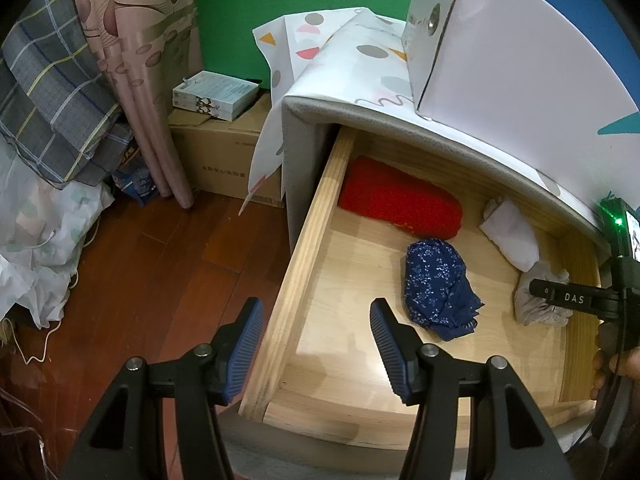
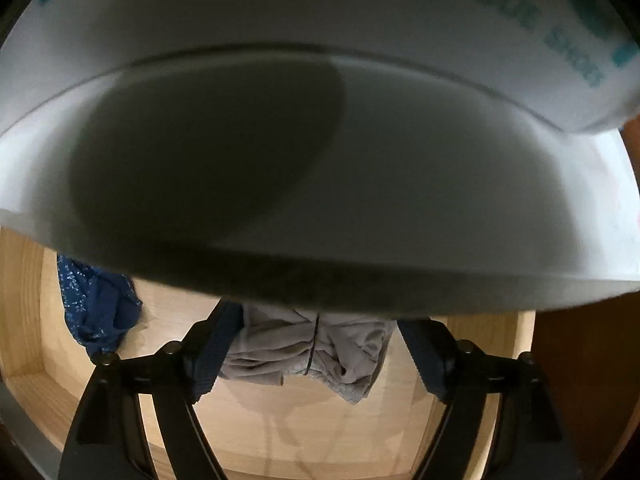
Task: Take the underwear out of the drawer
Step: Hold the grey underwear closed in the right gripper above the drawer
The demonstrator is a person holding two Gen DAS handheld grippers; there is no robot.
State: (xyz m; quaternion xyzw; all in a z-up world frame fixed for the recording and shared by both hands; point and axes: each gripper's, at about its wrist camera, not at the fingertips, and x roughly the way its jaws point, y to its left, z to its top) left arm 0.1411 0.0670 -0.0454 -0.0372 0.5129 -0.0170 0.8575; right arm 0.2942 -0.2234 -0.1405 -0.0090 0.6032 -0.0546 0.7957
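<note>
**Open drawer, grey underwear between the right fingers**

Hidden in the right wrist view: most of the frame, blocked by the blurred white underside of the cabinet [image 2: 320, 160]. Readable there only in part, teal lettering near the top right, too smeared to spell out. Cut off by that cabinet edge: the tips of the right gripper [image 2: 316, 344], so contact with the cloth hard to judge. Fingers [image 2: 216, 344] spread apart, either side of the grey underwear [image 2: 320, 356], not visibly pressing on it.

Seen from the left wrist: pale wooden drawer [image 1: 304, 240] pulled out from the cabinet. Inside the drawer, toward the back left, a red knitted bundle [image 1: 400, 204]; just in front of it a crumpled navy garment [image 1: 440, 288] with small white flowers; at the back right a folded white cloth [image 1: 510, 236]; the grey underwear against the drawer's right wall, partly covered by a black bar marked "DAS".

Left gripper [image 1: 316, 344] held over the drawer's left front corner, ribbed blue fingers apart, the left wall between them but untouched, nothing clamped.

Left of the drawer: red-brown plank floor [image 1: 160, 280], cardboard box [image 1: 224, 160] with faint unreadable print.
</note>
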